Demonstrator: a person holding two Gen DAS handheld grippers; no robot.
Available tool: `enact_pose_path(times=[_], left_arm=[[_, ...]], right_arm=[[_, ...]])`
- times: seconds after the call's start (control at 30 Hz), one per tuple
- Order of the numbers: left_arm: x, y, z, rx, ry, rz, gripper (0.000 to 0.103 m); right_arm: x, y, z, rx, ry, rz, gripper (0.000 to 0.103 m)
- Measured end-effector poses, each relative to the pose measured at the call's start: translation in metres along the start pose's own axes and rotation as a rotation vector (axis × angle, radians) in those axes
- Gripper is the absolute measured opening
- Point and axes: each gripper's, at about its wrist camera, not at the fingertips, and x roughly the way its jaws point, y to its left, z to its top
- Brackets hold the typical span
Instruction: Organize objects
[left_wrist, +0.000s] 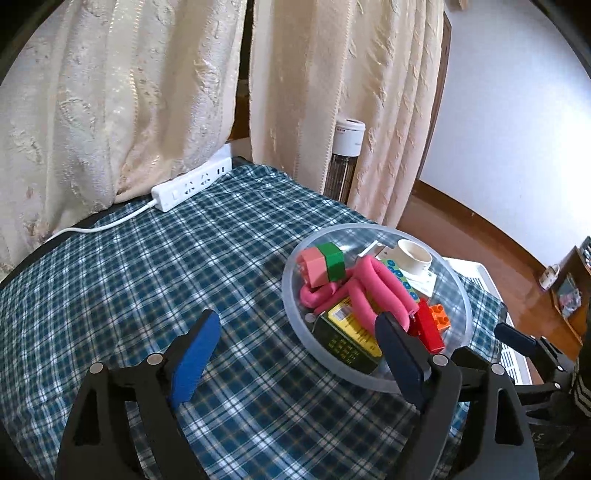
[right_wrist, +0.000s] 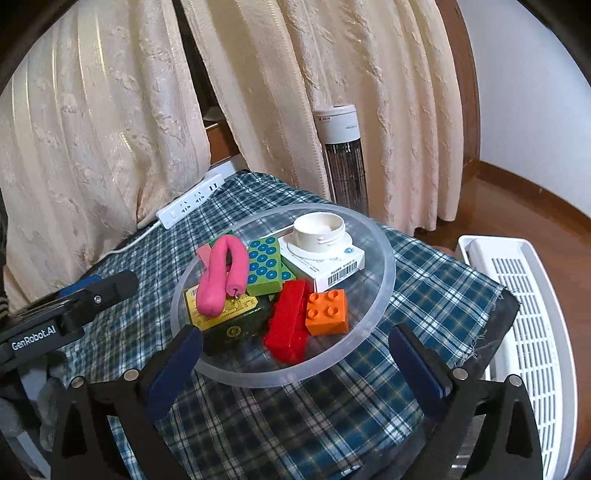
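Observation:
A clear plastic bowl stands on the checked tablecloth and holds the toys. In it lie a pink foam loop, a red brick, an orange brick, a green dotted brick, a yellow-and-green box, a pink-and-green block and a white box with a white cup on it. My left gripper is open at the bowl's near-left edge, nothing between its pads. My right gripper is open in front of the bowl, empty.
A white power strip and its cable lie at the table's back edge under cream curtains. A tower heater stands behind the table. A white slatted basket sits to the right, below the table's edge.

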Motion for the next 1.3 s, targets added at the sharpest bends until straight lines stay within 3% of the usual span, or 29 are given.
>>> enact_pose_path(times=[0.6, 0.8, 0.97, 1.3], left_arm=[[-0.01, -0.007, -0.005, 0.062, -0.034, 0.063, 0.088], [-0.007, -0.015, -0.008, 0.108, -0.021, 0.161, 0.088], [-0.005, -0.014, -0.009, 0.102, 0.0, 0.113, 0.088], [0.001, -0.022, -0.014, 0.138, 0.017, 0.101, 0.088]], right_arm=[[-0.009, 0.02, -0.005, -0.054, -0.012, -0.045, 0.103], [-0.008, 0.022, -0.006, -0.074, -0.014, -0.064, 0.103], [-0.004, 0.021, -0.007, -0.081, -0.008, -0.079, 0.103], [0.002, 0.013, -0.008, -0.068, 0.008, -0.136, 0.103]])
